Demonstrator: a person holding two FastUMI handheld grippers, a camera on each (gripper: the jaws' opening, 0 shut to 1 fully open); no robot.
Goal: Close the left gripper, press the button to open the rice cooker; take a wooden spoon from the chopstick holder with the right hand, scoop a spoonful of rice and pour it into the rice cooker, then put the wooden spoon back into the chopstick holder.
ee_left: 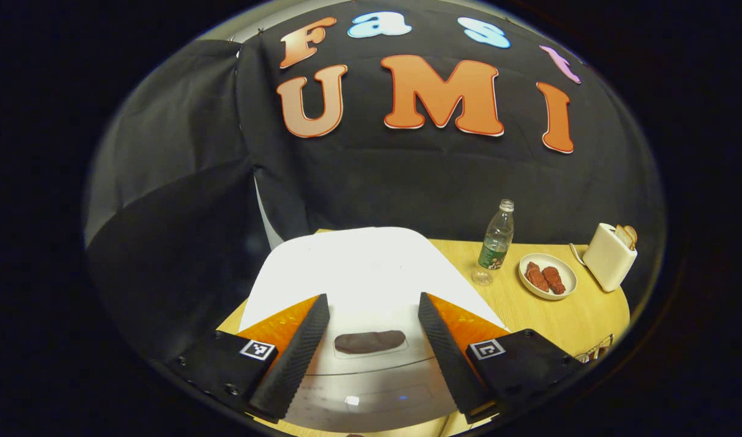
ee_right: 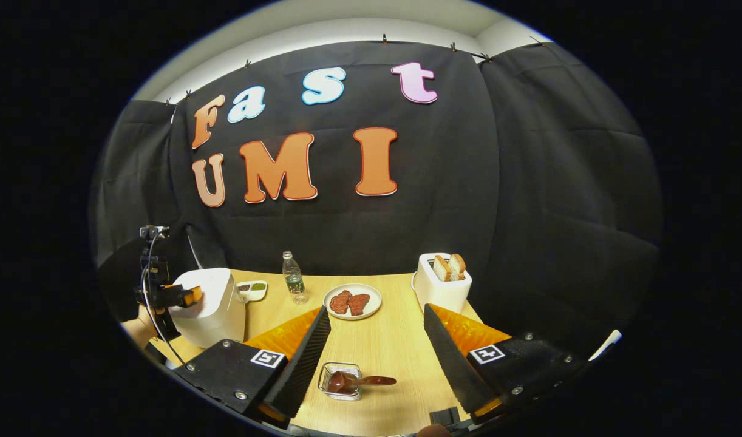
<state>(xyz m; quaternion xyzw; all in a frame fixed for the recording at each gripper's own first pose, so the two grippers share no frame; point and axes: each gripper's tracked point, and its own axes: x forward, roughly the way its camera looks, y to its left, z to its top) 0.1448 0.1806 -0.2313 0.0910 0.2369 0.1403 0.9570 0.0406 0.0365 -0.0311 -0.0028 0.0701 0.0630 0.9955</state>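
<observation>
The left gripper (ee_left: pixel 374 346) hangs over the white cooker (ee_left: pixel 359 285), jaws wide apart on either side of its dark button (ee_left: pixel 370 341), touching nothing. In the right gripper view the cooker (ee_right: pixel 210 306) stands at the bench's (ee_right: pixel 395 346) left end, lid down. The right gripper (ee_right: pixel 374 364) hovers with jaws spread and empty above the holder (ee_right: pixel 340 381), where the spoon (ee_right: pixel 356 382) rests. Farther back stand a bottle (ee_right: pixel 293 278), a plate (ee_right: pixel 353 301) and a toaster (ee_right: pixel 442 284).
</observation>
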